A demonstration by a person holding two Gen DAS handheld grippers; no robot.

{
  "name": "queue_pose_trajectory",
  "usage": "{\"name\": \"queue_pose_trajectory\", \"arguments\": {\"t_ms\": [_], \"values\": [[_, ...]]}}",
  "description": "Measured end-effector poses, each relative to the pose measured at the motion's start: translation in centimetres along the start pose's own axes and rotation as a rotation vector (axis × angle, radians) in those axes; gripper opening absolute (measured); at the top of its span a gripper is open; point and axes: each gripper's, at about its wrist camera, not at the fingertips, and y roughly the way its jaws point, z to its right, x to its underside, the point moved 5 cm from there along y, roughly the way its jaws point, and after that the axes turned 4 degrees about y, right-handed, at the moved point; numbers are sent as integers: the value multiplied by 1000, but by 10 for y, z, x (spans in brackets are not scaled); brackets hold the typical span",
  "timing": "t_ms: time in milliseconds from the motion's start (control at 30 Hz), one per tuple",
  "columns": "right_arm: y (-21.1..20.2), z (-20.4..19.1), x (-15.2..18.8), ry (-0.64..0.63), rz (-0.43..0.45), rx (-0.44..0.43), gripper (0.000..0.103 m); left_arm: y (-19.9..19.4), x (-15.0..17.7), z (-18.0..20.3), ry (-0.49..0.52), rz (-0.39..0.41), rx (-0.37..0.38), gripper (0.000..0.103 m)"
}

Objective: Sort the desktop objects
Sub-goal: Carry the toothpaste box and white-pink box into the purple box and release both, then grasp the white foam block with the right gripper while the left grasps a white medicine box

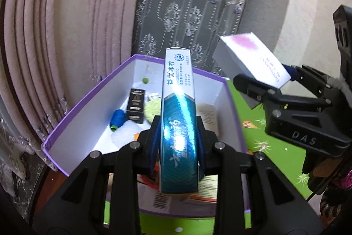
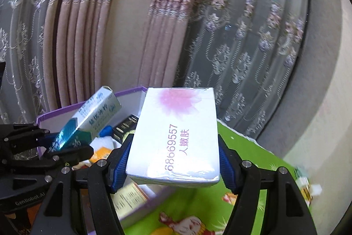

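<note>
A teal toothpaste carton [image 1: 178, 124] is clamped in the left gripper [image 1: 177, 140] at frame centre, above the purple-rimmed box [image 1: 66, 122], where a spool and small items already lie. A white flowered box [image 2: 176, 138] is gripped by the right gripper [image 2: 173, 160], not yet deposited.

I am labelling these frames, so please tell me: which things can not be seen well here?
- Left wrist view: the storage box floor near the camera is hidden by the toothpaste box and left gripper.
- Right wrist view: the box contents sit behind the white carton.
- Right wrist view: small items at the right edge are blurred.
</note>
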Motion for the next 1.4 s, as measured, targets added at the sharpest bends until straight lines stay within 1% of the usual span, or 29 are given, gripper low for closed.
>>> {"name": "queue_pose_trajectory", "arguments": {"t_ms": [100, 233, 267, 300, 333, 367, 400, 433, 467, 567, 700, 833, 933, 1000, 1067, 1200, 1267, 1400], "values": [[14, -14, -7, -11, -1, -12, 69, 8, 1, -11, -26, -16, -11, 32], [29, -13, -15, -8, 4, -23, 69, 19, 2, -20, -48, -36, -27, 33], [32, -13, -16, -6, 5, -34, 69, 22, 3, -22, -59, -40, -30, 37], [36, -12, -18, -5, 9, -48, 70, 24, 5, -24, -68, -44, -37, 44], [39, -12, -19, -3, 13, -55, 72, 26, 6, -26, -73, -47, -48, 68], [41, -11, -20, 1, 15, -56, 74, 26, 7, -26, -77, -47, -59, 89], [43, -9, -21, 9, 22, -53, 77, 25, 8, -27, -81, -39, -69, 92], [42, -8, -21, 18, 33, -52, 81, 23, 8, -28, -83, -26, -73, 92], [40, -7, -20, 28, 45, -55, 83, 23, 9, -28, -79, -23, -79, 92], [40, 2, -15, 52, 45, -53, 84, 26, 13, -28, -78, -36, -96, 93], [38, 23, 0, 109, 26, -42, 84, 29, 14, -23, -88, -52, -95, 93], [35, 53, 20, 176, 10, -25, 84, 28, 12, -7, -71, -54, -92, 93], [33, 79, 39, 221, -2, 5, 84, 29, 9, 16, -37, -51, -73, 93], [31, 99, 54, 259, -13, 29, 84, 31, 8, 40, 0, -52, -45, 93], [29, 122, 73, 300, -28, 61, 84, 33, 9, 69, 42, -50, 0, 94], [13, 181, 116, 405, -55, 135, 84, 45, 15, 138, 139, -44, 126, 96], [1, 217, 142, 465, -70, 187, 84, 63, 21, 177, 177, -83, 191, 97], [-17, 288, 193, 571, -121, 288, 84, 100, 31, 239, 196, -181, 298, 97]]}}
